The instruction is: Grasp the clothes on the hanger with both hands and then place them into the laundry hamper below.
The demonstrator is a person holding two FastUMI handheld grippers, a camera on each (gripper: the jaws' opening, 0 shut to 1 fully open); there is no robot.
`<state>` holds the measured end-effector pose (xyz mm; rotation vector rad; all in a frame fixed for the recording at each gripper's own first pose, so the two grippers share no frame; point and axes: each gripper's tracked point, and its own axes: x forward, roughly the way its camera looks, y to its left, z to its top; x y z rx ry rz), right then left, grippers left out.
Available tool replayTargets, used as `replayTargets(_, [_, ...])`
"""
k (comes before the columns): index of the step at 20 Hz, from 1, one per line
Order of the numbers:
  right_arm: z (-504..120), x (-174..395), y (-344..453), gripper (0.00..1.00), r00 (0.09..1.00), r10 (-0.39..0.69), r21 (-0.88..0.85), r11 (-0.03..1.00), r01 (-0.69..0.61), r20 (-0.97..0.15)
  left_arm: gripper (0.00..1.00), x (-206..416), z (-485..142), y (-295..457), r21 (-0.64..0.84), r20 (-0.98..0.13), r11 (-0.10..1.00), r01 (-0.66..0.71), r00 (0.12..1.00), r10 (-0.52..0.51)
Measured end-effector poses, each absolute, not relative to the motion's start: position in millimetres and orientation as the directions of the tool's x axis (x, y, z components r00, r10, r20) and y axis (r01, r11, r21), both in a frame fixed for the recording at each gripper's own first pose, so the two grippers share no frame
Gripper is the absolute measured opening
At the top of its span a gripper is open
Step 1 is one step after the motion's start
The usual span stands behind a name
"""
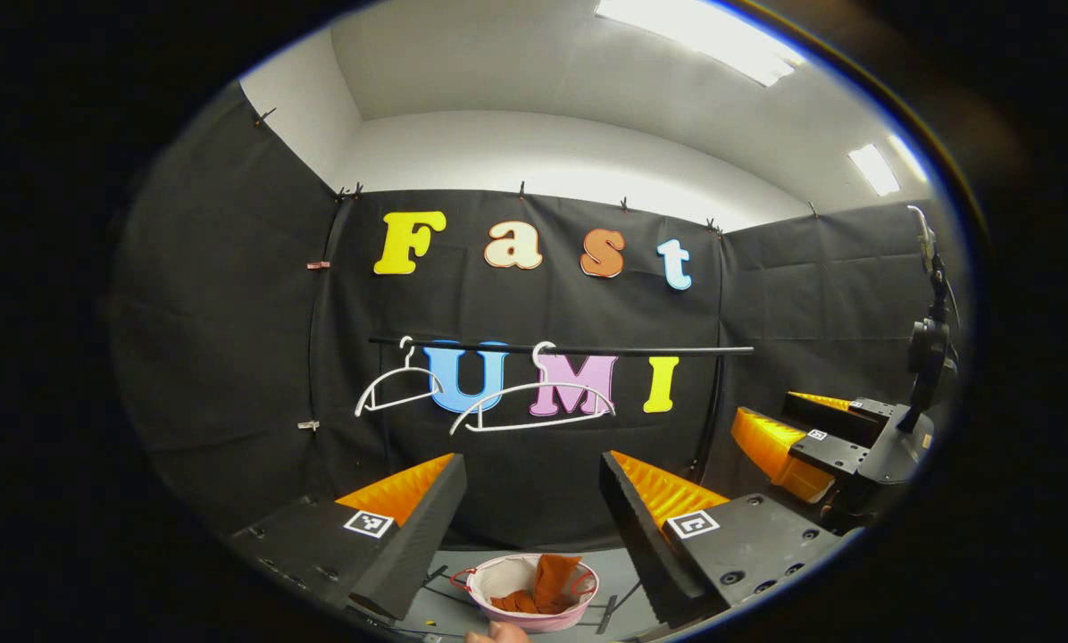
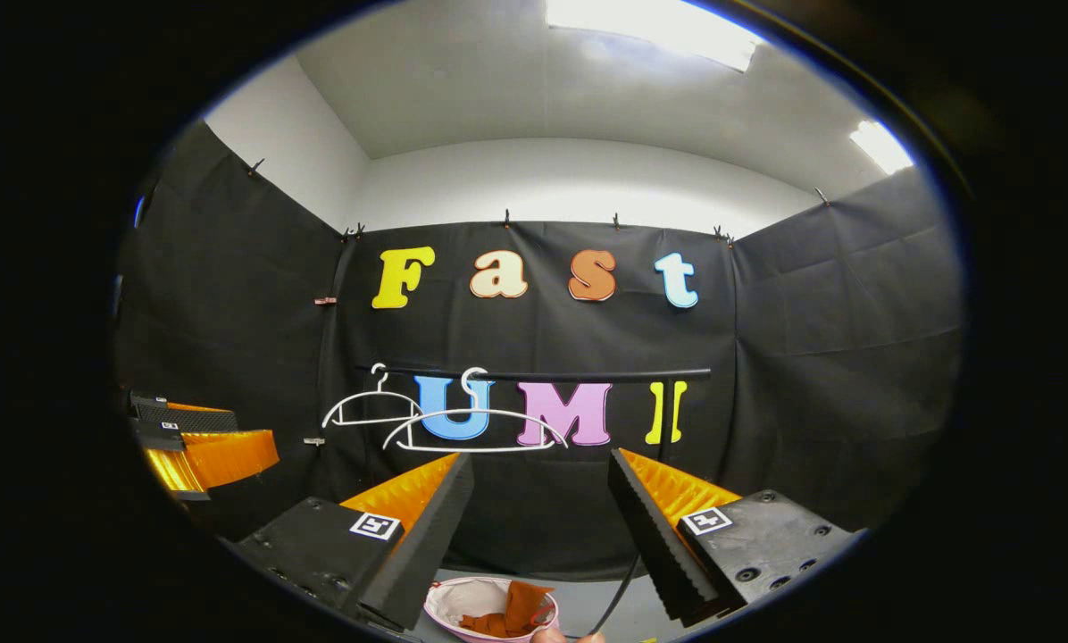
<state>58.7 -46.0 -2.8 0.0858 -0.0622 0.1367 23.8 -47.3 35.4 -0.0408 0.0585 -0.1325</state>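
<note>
An orange-brown garment point(image 1: 543, 585) lies crumpled inside a pink-rimmed laundry hamper point(image 1: 579, 612) on the floor below. Two bare white hangers point(image 1: 534, 406) hang from a black rail point(image 1: 641, 349) on the back wall. My left gripper point(image 1: 531, 460) is open, raised above the hamper and holding nothing. In the right gripper view the garment point(image 2: 509, 612) and the hamper point(image 2: 449, 603) sit low between the fingers of my right gripper point(image 2: 541, 457), which is open too. The right gripper point(image 1: 811, 442) appears off to the right in the left gripper view.
Black cloth walls close in the booth on three sides. A thin black cable point(image 2: 619, 589) runs down beside the hamper. A fingertip point(image 1: 498, 634) pokes in at the bottom edge. A black mount point(image 1: 927, 357) rises above the right gripper.
</note>
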Motion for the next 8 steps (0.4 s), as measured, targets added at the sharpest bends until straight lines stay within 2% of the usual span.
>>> replayTargets(8, [-1.5,55.9,-45.2,0.98,0.988,0.138,0.074,0.987,-0.144,0.069,0.95,22.2,35.0,-43.9,-0.048,-0.055,0.991,0.124,0.990,-0.127])
